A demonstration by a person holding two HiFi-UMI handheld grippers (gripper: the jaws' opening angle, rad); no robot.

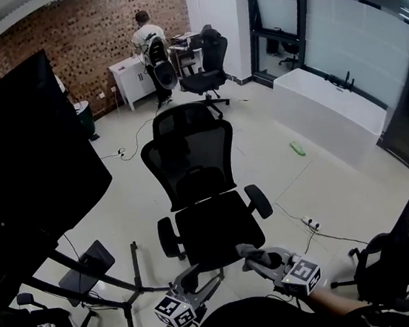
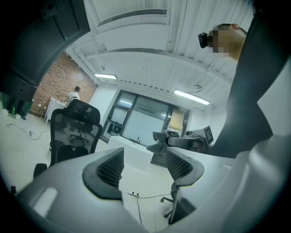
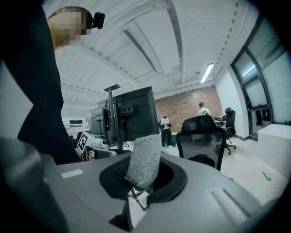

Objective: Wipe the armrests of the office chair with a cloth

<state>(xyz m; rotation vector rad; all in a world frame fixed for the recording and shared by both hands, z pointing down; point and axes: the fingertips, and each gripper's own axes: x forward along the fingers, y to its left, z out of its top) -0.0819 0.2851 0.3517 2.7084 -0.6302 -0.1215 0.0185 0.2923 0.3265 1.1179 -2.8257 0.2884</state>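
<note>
A black mesh office chair point(image 1: 201, 197) faces me in the head view, with its left armrest point(image 1: 168, 238) and right armrest point(image 1: 259, 200) on either side of the seat. My left gripper point(image 1: 186, 279) hovers just in front of the seat's near edge, open with nothing between its jaws point(image 2: 143, 169). My right gripper point(image 1: 252, 254) is level with it to the right, shut on a grey cloth point(image 3: 144, 160) that sticks up from between the jaws. Both grippers are short of the armrests. The chair point(image 2: 75, 132) also shows in the left gripper view.
A large black screen on a wheeled stand point(image 1: 26, 167) fills the left. Another dark chair point(image 1: 396, 253) stands at the right. A power strip with its cable point(image 1: 309, 224) and a green object point(image 1: 297, 149) lie on the floor. A person point(image 1: 147, 39) stands far back.
</note>
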